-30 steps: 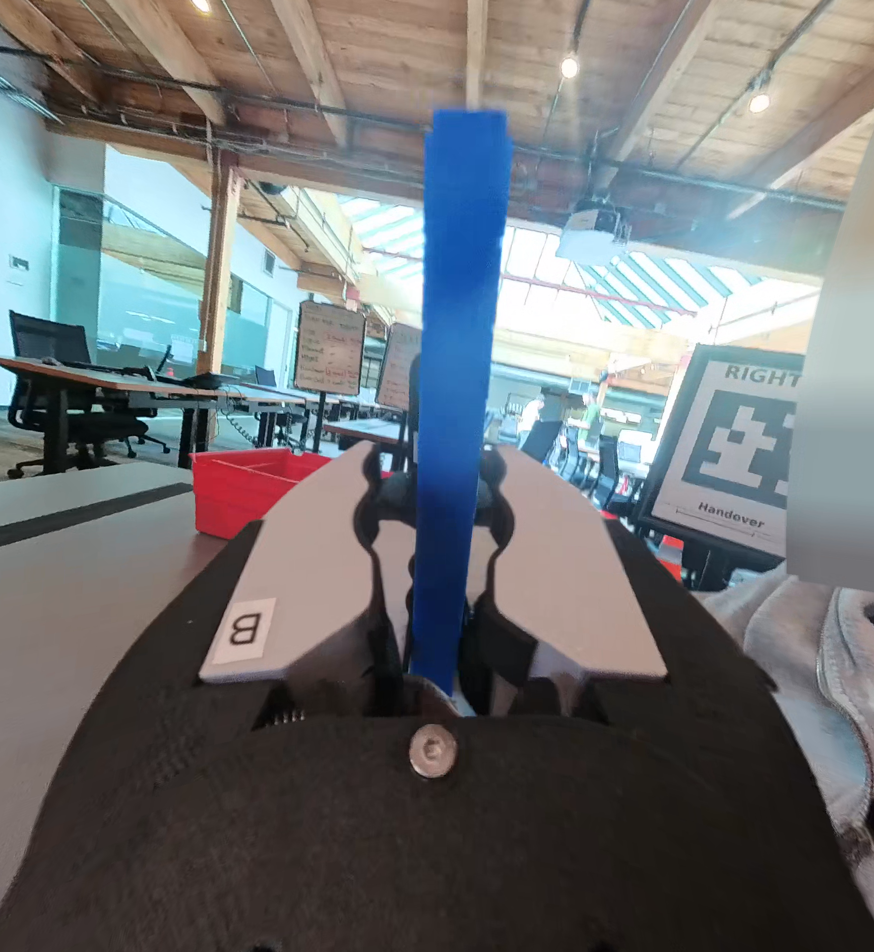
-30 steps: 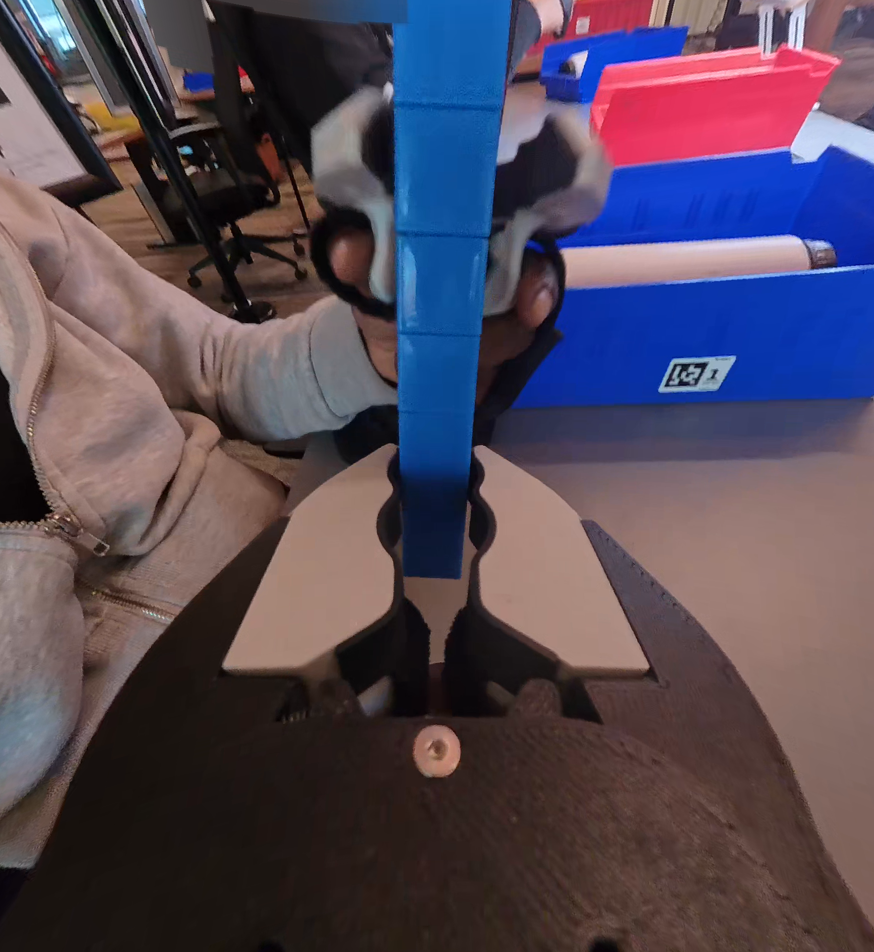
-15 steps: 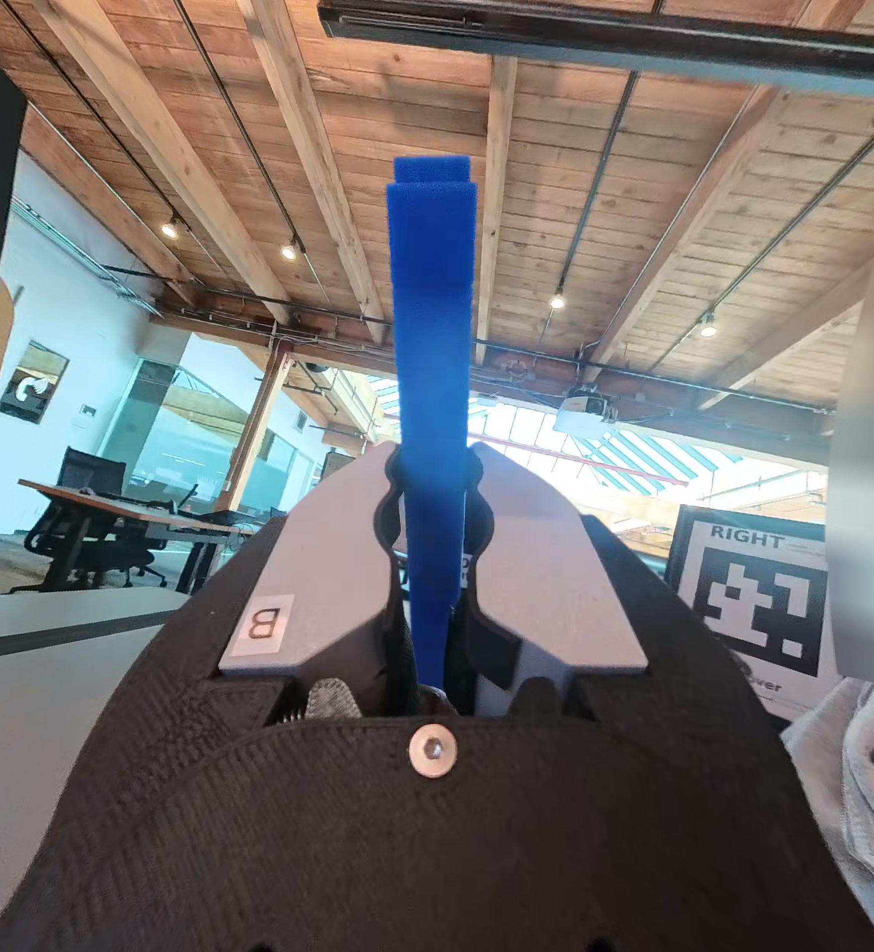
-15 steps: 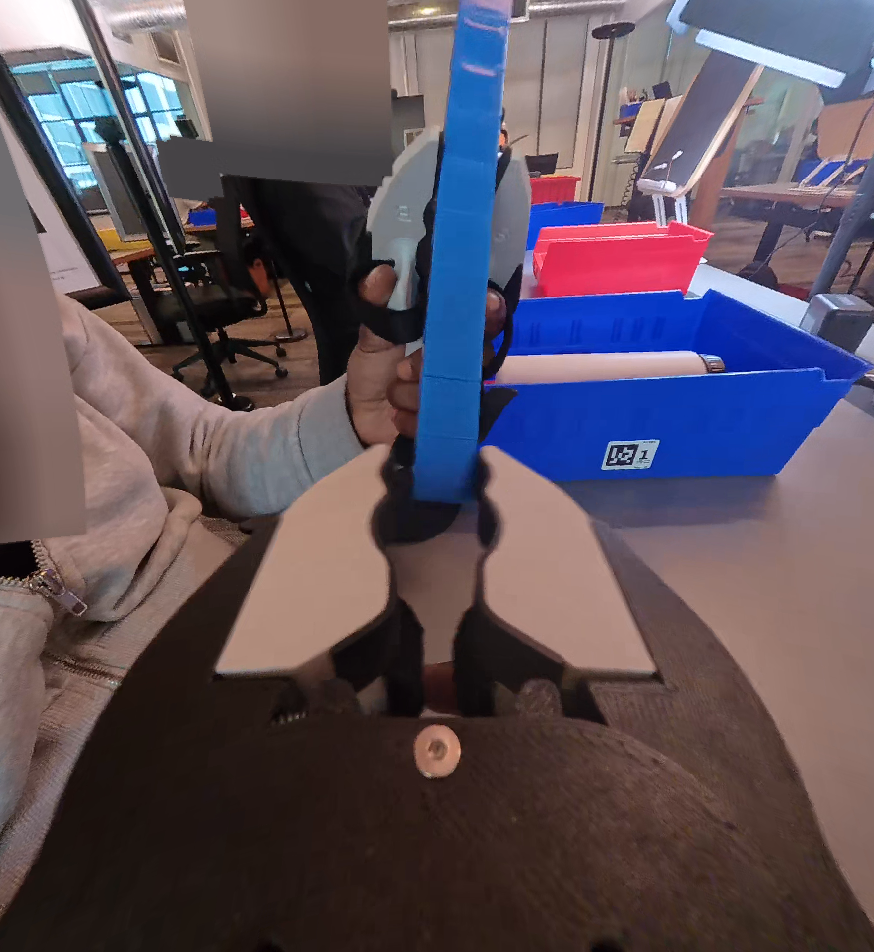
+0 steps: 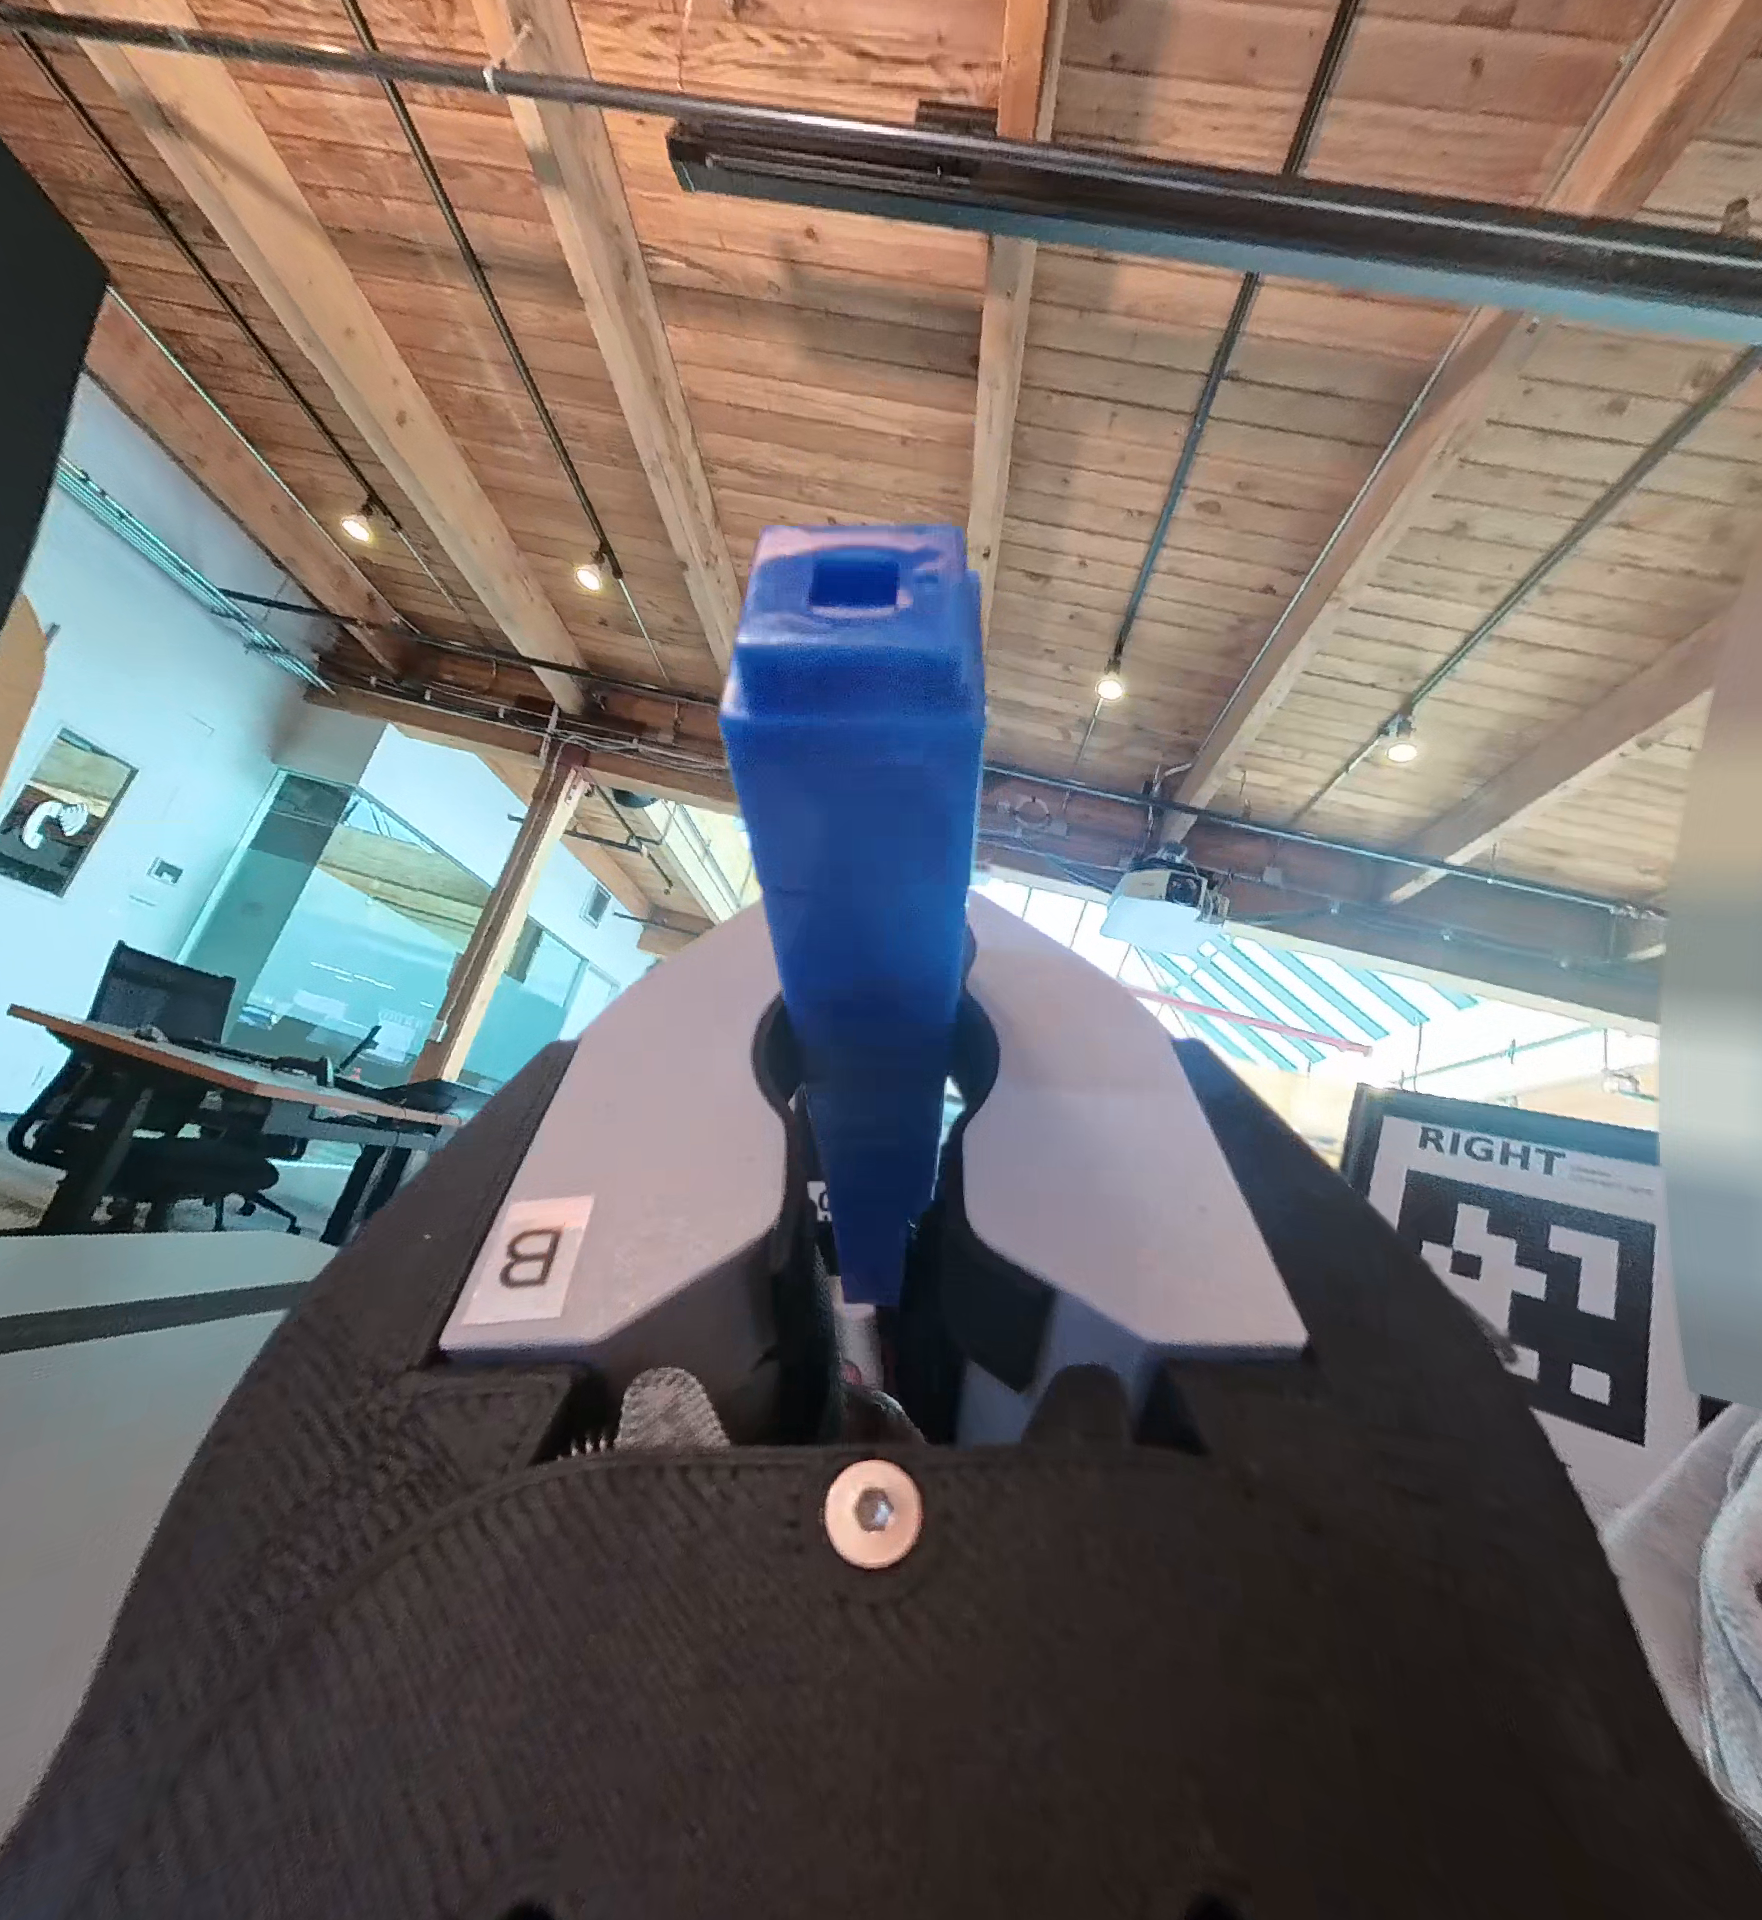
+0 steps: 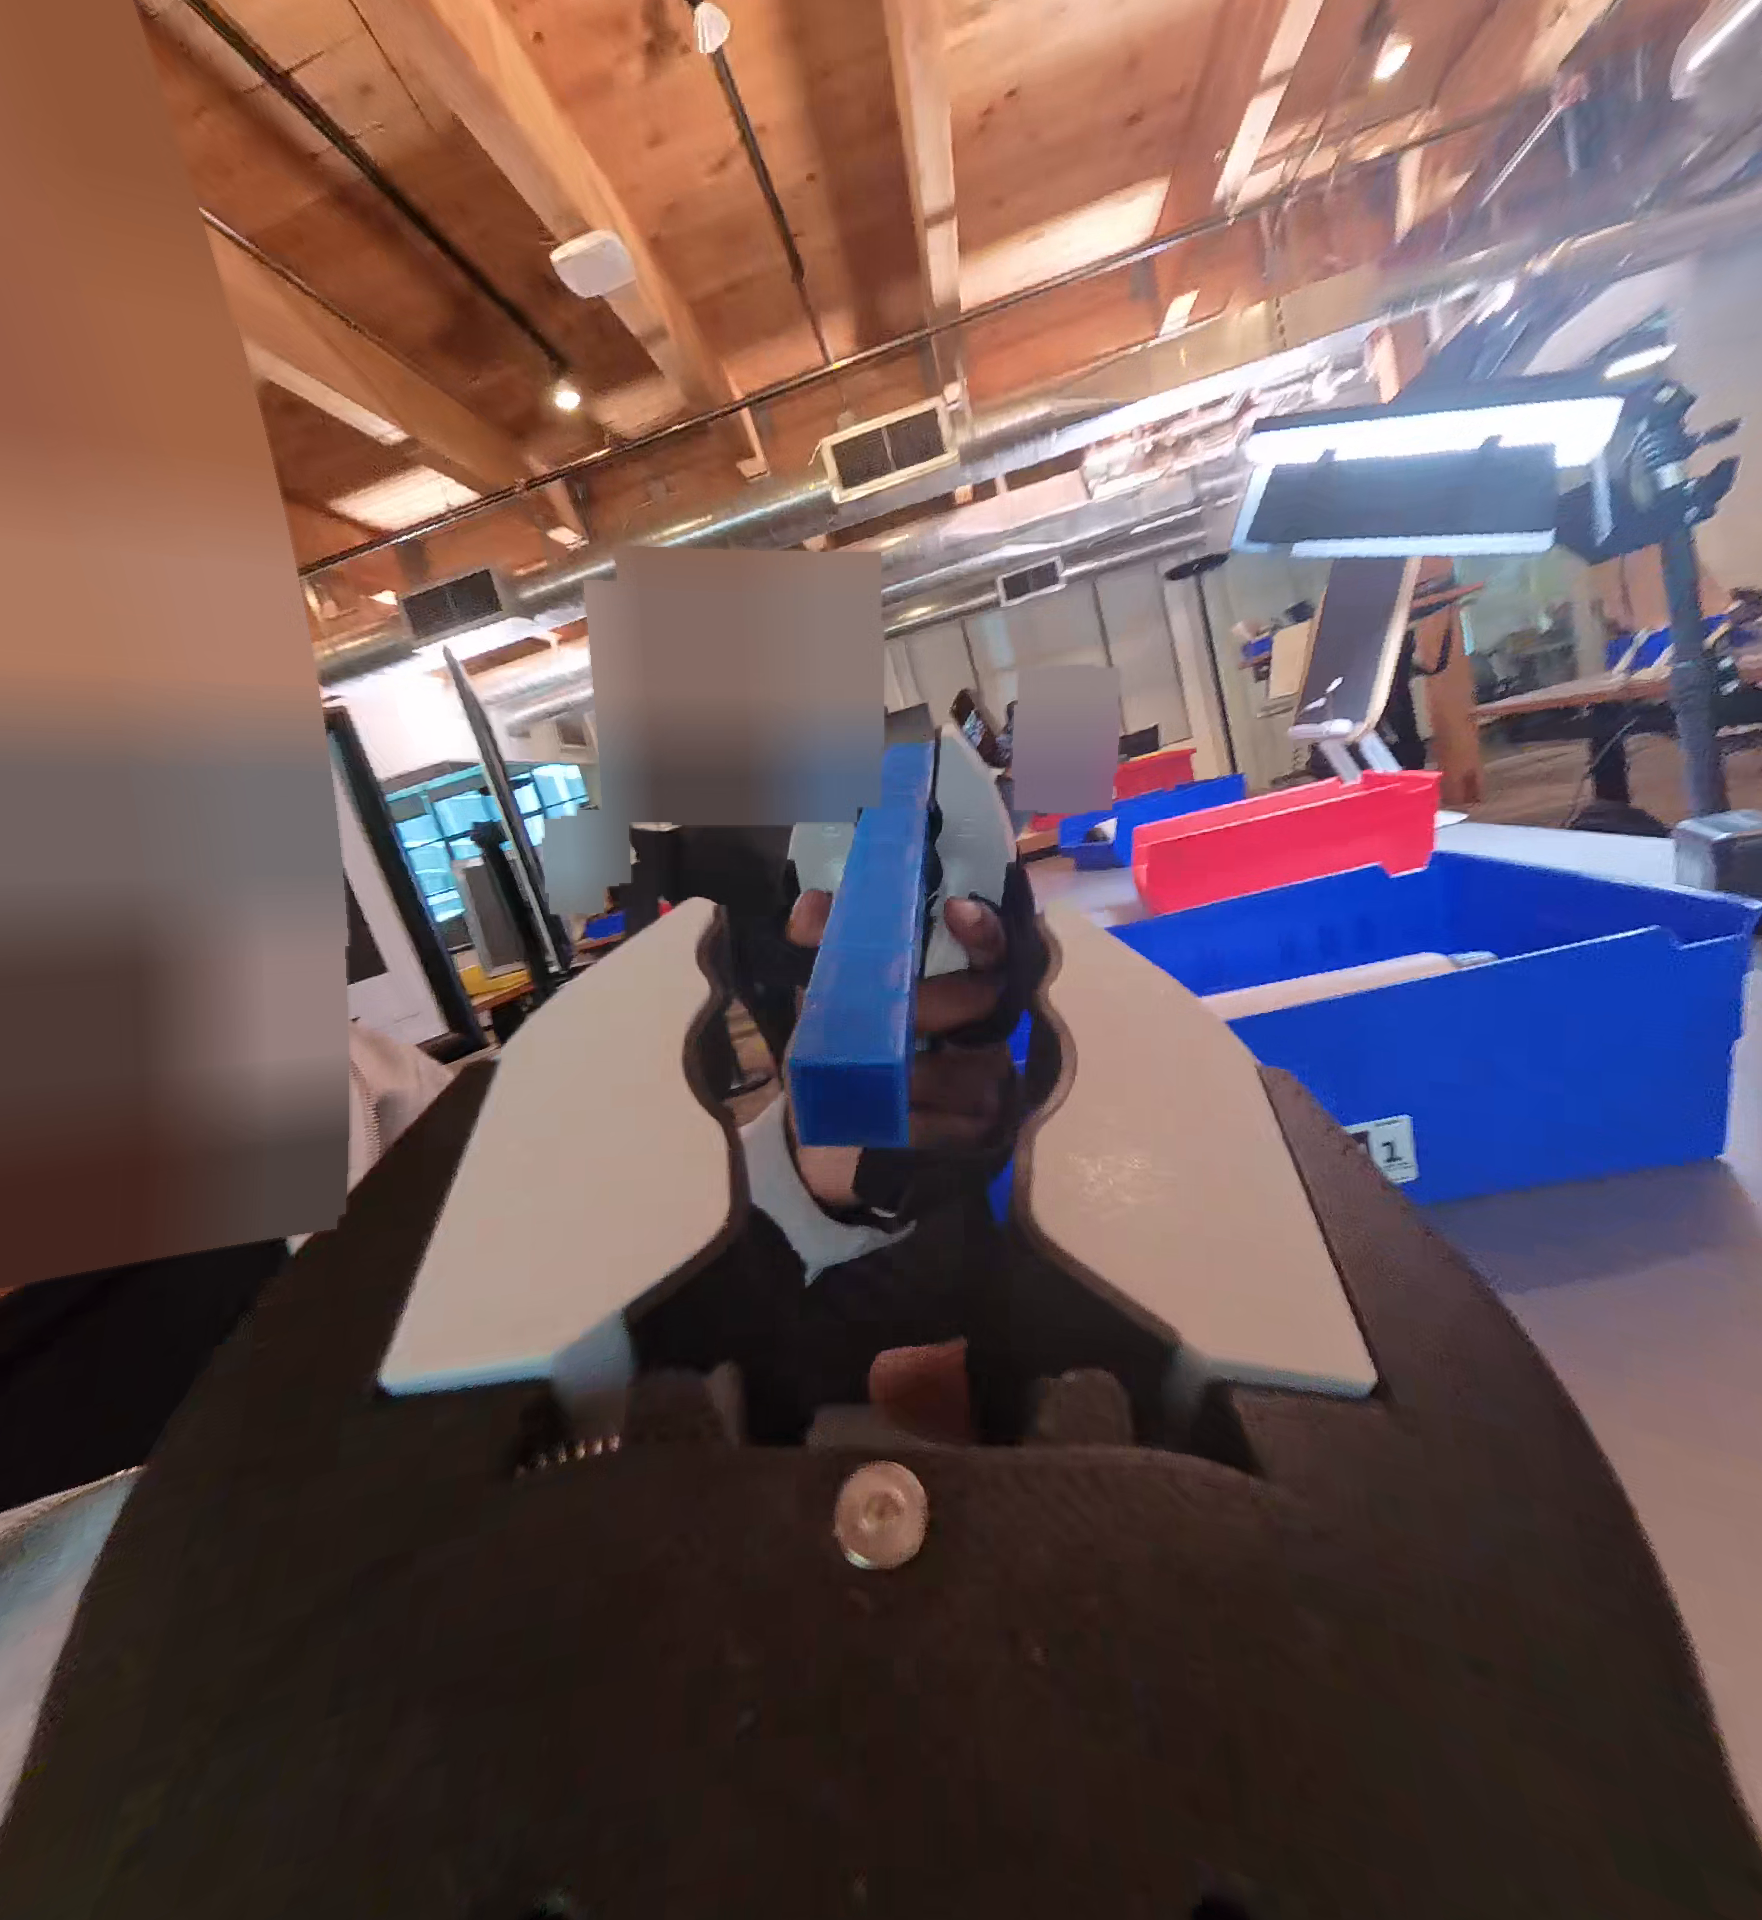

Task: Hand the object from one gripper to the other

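The left gripper (image 5: 872, 1039), grey-fingered on a black body, is clamped tight on the long blue square-section plastic bar (image 5: 861, 883), pinching it low down between the two grey fingers (image 5: 648, 1164). Over in the right wrist view, the right gripper (image 6: 882, 997) stands wide apart, holding nothing; the bar's near end (image 6: 851, 1081) hangs in the gap between its fingers (image 6: 586, 1143) without touching either one.

Beyond that gap, the person's hand (image 6: 960, 997) wraps the left gripper's handle, with the bar running up past it. To the right on the grey table (image 6: 1635, 1351) sits a large blue plastic bin (image 6: 1542, 1039) with a pale roll lying inside, and farther off a red plastic bin (image 6: 1282, 842). A grey hoodie sleeve (image 5: 1718, 1621) edges in at the lower right of the left wrist view, and a black-and-white marker board (image 5: 1521, 1257) stands behind it.

The bar's long axis runs along the left gripper's fingers, pointing up and away toward the wooden beam ceiling (image 5: 856, 312); its far end shows a square recess. From the right gripper's side it leans up and away, slightly to the right.
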Demonstrator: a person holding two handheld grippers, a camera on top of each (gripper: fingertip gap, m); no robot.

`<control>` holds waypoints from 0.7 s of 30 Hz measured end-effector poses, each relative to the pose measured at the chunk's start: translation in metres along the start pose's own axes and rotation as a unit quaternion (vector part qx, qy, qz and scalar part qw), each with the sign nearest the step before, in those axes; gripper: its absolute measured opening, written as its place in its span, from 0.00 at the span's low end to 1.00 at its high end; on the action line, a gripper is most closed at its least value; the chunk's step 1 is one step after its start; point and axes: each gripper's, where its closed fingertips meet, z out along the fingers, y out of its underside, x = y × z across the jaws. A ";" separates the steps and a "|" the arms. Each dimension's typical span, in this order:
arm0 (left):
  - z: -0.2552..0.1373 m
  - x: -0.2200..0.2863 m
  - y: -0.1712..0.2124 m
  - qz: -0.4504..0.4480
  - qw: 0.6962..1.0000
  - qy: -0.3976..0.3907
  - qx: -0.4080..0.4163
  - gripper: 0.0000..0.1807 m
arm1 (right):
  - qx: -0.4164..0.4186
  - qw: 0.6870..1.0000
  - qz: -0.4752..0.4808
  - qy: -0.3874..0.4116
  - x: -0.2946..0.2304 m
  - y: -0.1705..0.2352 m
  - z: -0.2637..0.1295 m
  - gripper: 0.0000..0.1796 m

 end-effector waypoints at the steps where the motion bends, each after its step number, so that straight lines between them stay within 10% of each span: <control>1: -0.001 -0.001 -0.001 0.001 1.000 -0.004 0.004 0.12 | -0.008 1.000 0.007 -0.008 -0.001 0.003 0.001 0.25; 8: -0.001 -0.003 -0.002 -0.004 1.000 -0.010 0.014 0.13 | -0.080 0.996 -0.043 0.007 -0.001 0.019 0.002 0.12; 16: 0.004 -0.003 0.016 -0.045 0.999 -0.005 -0.025 0.14 | 0.032 0.997 -0.068 0.010 -0.005 -0.023 -0.015 0.12; 21: -0.002 -0.004 -0.003 -0.053 0.995 -0.016 0.080 0.14 | 0.144 0.988 -0.050 0.011 -0.002 -0.025 -0.002 0.36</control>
